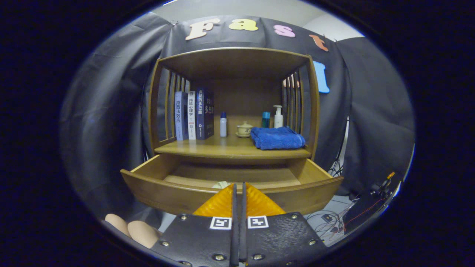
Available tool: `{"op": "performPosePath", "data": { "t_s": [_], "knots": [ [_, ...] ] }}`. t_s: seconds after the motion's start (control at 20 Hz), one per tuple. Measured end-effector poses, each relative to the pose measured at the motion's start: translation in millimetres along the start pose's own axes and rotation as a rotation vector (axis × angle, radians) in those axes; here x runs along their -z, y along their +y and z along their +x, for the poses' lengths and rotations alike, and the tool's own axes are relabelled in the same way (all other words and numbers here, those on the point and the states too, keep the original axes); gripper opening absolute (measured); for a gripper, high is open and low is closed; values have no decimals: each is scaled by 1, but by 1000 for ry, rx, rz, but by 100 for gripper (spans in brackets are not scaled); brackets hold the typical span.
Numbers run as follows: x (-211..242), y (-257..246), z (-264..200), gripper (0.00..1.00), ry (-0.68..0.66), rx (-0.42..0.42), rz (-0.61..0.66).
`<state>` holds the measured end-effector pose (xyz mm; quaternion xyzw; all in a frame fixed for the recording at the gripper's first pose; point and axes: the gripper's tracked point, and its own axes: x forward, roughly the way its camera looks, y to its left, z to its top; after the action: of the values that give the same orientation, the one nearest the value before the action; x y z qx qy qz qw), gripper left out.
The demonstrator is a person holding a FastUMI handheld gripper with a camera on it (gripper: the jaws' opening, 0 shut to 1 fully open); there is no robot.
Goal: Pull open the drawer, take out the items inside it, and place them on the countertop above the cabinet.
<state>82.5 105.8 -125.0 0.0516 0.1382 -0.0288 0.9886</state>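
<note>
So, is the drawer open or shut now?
Open. The drawer is pulled out below the countertop, its inside visible with a pale item just ahead of the closed, empty fingers.

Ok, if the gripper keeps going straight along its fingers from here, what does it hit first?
Most likely the drawer's front panel: the shut gripper points at its top edge. A pale item lies just behind that edge inside the drawer. Depth is unclear, so the fingers might clear the rim and meet the item first.

Ahead of the closed gripper (239, 193), the drawer (178, 194) is smooth, satiny wood; beyond, a fluffy cloth towel (277, 138) and glossy books (194, 115).
</note>
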Motion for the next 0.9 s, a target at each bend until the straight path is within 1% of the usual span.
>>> {"op": "performPosePath", "data": {
  "t_s": [0.1,0.2,0.25,0.45,0.5,0.55,0.65,0.75,0.8,0.9],
  "knots": [
    [-8,-1,3,2,30,-34,-8],
    [-21,-3,15,2,49,-66,-9],
    [-24,-1,34,2,73,-90,-16],
    [-11,21,76,4,217,-192,-29],
    [-5,26,86,9,255,-206,-35],
    [-1,30,95,8,288,-220,-46],
    [18,36,113,21,371,-243,-101],
    [41,41,124,22,474,-264,-145],
    [47,42,125,29,517,-270,-147],
    [60,47,139,30,585,-270,-132]
  ]
}}
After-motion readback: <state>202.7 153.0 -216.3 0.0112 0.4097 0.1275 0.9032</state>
